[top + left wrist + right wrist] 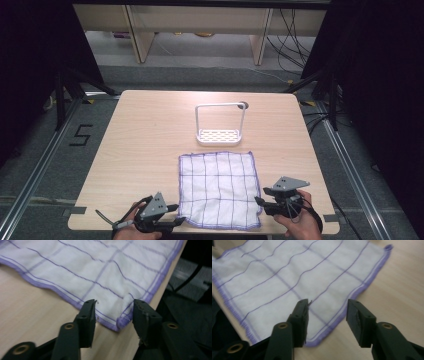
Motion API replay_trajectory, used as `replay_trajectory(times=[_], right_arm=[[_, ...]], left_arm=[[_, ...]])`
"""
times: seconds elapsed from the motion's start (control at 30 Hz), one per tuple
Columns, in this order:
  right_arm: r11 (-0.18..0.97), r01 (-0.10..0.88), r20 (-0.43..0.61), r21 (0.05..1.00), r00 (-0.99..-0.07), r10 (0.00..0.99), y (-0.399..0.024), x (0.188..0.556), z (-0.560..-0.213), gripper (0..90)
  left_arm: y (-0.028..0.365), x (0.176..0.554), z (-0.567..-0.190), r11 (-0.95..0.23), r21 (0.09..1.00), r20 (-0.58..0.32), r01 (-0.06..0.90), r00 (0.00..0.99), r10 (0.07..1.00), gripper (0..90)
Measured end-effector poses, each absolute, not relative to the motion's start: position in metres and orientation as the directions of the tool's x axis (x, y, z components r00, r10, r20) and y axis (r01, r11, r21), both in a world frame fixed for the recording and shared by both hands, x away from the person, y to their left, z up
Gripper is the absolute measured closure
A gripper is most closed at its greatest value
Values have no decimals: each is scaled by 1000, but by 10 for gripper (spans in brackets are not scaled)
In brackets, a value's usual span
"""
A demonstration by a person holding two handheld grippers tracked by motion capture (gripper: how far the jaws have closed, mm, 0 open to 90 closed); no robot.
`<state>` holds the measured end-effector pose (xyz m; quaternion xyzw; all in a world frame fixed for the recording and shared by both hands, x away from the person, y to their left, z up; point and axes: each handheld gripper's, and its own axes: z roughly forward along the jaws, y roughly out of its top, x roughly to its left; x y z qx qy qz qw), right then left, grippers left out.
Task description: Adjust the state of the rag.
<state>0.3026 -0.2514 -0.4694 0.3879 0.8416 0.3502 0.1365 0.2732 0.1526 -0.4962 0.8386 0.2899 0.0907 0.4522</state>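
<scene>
A white cloth (219,189) with a purple grid and purple hem lay spread flat on the wooden table (140,150), its near edge reaching the table's near rim. Just beyond the cloth's far edge stood a white wire rack (220,125) with a perforated base. The left gripper (176,220) rested at the cloth's near left corner, its jaws apart, the slightly curled corner lying between them without being pressed. The right gripper (258,200) sat at the cloth's right edge near the near right corner, its jaws likewise apart, straddling the hem but not pinching it. A hand (300,225) held the right gripper.
</scene>
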Motion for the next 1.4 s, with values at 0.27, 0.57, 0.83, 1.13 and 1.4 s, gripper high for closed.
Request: replay_trajectory(times=[0.27, 0.57, 0.83, 1.13, 1.4], right_arm=[[381, 546, 30, 746, -599, 800, -255, 342, -457, 483], [391, 543, 0, 743, -584, 812, -247, 393, -455, 482], [409, 570, -12, 712, -573, 819, -238, 431, -457, 492], [438, 596, -25, 672, -574, 819, -228, 458, -475, 505], [434, 599, -17, 673, -574, 819, -228, 467, -480, 501]], left_arm=[[167, 322, -477, -324, 838, -112, 440, 719, 686, 408], [160, 391, -482, -350, 790, -99, 503, 669, 737, 382], [147, 419, -481, -369, 767, -107, 525, 672, 733, 381], [138, 437, -488, -414, 733, -89, 540, 680, 728, 371], [135, 452, -495, -423, 731, -60, 536, 668, 742, 387]])
